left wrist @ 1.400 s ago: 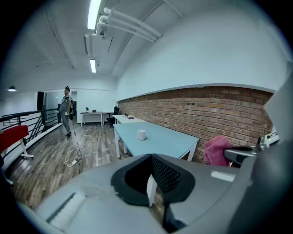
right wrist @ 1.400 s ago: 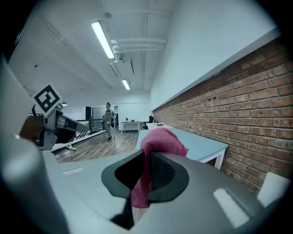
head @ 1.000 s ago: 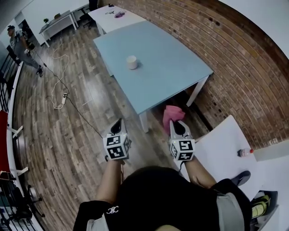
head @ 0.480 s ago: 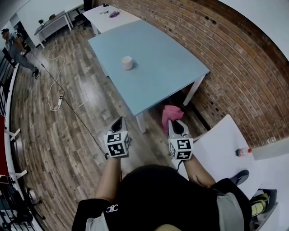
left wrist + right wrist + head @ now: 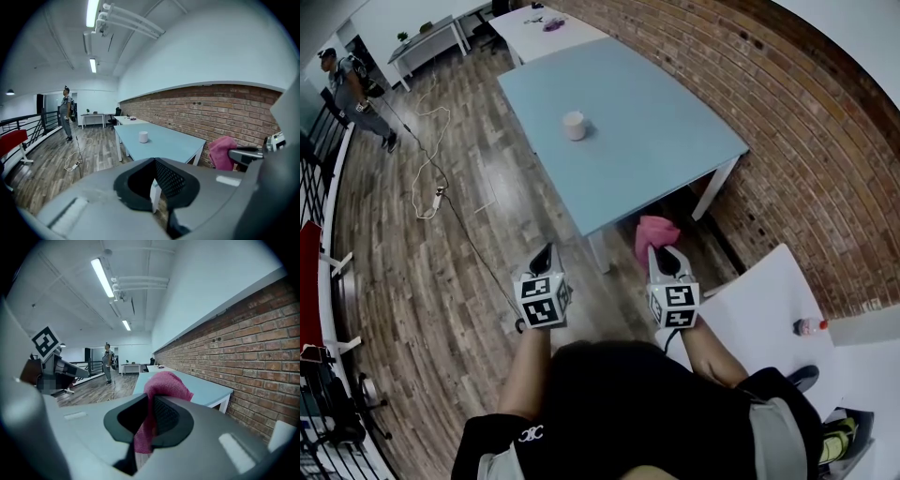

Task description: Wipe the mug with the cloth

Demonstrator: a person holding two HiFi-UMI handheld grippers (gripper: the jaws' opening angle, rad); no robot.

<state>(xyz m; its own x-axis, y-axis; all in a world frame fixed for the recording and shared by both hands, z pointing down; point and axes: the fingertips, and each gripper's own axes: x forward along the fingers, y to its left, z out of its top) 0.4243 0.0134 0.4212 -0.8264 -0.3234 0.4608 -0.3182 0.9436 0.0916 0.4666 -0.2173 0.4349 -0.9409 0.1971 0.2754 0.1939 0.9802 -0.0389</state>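
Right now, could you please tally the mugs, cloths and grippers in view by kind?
Mugs: 1, white mug on the blue table.
Cloths: 1, pink cloth, held by the right gripper.
Grippers: 2, counting the left gripper.
Total: 4.

black shirt (image 5: 619, 412), grey sleeves (image 5: 773, 433), black-and-white marker cubes (image 5: 542, 302)

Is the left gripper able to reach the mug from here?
Probably not yet. The mug sits out on the table, while the left gripper hangs shut over the floor, short of the table's near corner. Nothing blocks the way; it would need to come closer.
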